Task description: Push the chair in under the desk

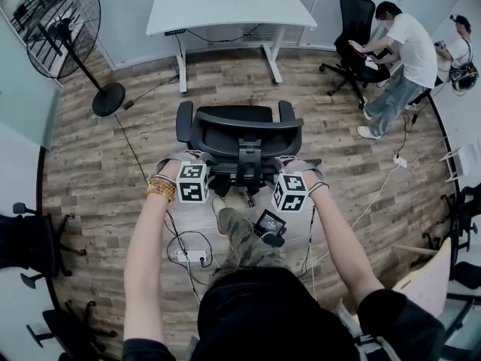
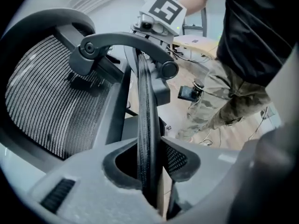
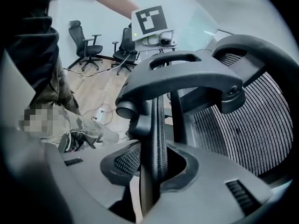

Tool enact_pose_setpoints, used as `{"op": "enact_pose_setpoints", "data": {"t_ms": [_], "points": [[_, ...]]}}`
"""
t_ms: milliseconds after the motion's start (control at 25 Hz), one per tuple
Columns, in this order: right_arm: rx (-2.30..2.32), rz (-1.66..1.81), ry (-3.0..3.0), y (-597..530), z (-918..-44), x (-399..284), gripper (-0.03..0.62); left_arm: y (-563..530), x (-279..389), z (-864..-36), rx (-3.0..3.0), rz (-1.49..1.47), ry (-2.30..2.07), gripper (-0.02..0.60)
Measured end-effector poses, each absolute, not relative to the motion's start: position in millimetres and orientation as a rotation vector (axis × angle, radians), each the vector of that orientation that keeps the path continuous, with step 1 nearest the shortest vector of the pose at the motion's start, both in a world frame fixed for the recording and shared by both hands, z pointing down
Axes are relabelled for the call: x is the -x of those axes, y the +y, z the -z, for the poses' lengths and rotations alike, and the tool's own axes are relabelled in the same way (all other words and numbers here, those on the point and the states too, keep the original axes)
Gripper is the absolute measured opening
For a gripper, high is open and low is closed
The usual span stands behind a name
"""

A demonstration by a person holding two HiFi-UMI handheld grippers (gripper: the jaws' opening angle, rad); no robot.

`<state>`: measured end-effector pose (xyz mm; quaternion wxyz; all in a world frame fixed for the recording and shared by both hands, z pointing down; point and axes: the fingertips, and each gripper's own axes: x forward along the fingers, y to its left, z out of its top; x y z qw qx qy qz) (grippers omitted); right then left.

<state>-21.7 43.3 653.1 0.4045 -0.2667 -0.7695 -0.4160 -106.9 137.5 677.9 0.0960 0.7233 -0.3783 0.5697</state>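
The left claw (image 2: 150, 174) is closing partway on the chair (image 1: 239, 138): its jaws are standing only a narrow way apart and pinching the thin edge of the backrest (image 2: 145, 125), which is running up between the pads. The right claw (image 3: 152, 171) is doing the same on the backrest's other side, its jaws pressing on the edge there. Both claws are pointing steeply down, each with its marker cube toward the person.

The chair is sitting directly ahead of the claws and between them, seat and armrests turning away from the person and toward the desk (image 1: 225, 10). The desk is standing well beyond the chair, apart from it, with bare floor (image 1: 98, 186) lying between the two.

The floor is showing wood-pattern planks. Behind the claws, near the person's feet, a power strip (image 1: 192, 256) and loose cables are lying on it. Far out to the left of the left claw a fan (image 1: 64, 28) is standing on its round base. Far out to the right of the right claw another person (image 1: 409, 51) is leaning over a second chair (image 1: 357, 28).
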Motion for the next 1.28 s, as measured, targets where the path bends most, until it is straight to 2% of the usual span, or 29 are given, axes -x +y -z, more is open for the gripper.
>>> {"op": "enact_pose_setpoints", "data": {"t_ms": [680, 1280], "points": [[0.565, 0.937, -1.942, 76, -652, 79, 0.124, 155, 180, -673, -2.284, -1.747, -0.995, 0.114], [0.523, 0.875, -1.942, 42, -651, 169, 0.119, 119, 272, -674, -2.301, -1.757, -0.933, 0.109]]}}
